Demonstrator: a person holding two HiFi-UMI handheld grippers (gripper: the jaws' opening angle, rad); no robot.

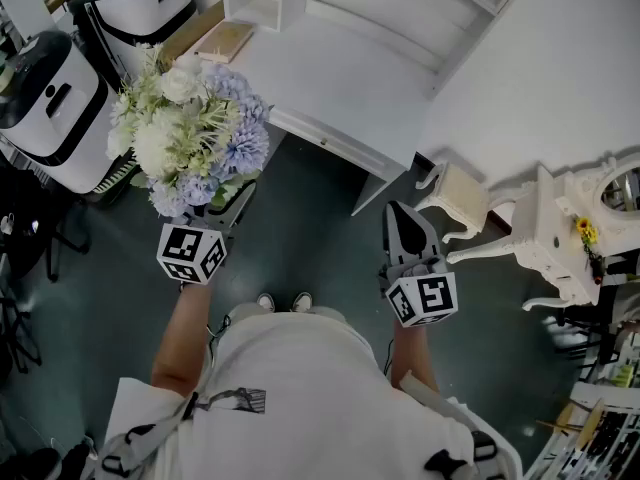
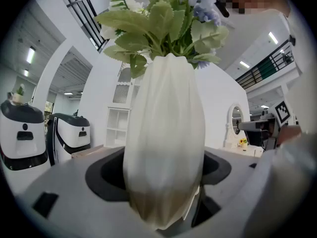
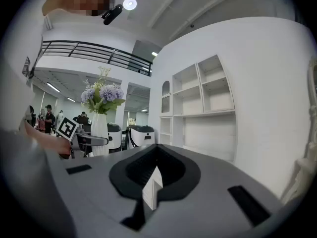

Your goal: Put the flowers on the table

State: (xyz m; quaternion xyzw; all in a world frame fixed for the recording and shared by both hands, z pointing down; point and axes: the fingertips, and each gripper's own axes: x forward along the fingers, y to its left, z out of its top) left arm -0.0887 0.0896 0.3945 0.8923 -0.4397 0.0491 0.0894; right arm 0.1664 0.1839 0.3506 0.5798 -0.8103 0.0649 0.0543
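White, ribbed, bulbous: one vase point(image 2: 166, 143) carrying one blue-and-cream bouquet point(image 1: 190, 133), clasped by the fingers of the left gripper point(image 1: 228, 208). Right of the vase, the right gripper point(image 3: 152, 187) has its fingers closed together.

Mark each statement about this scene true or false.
1. The left tongs grip a white vase. True.
2. The right tongs hold the flowers. False: they are shut and empty; the flowers are in the vase.
3. The vase stands on the table. False: it is held in the left tongs, not yet set down.
4. The flowers are blue and white. True.
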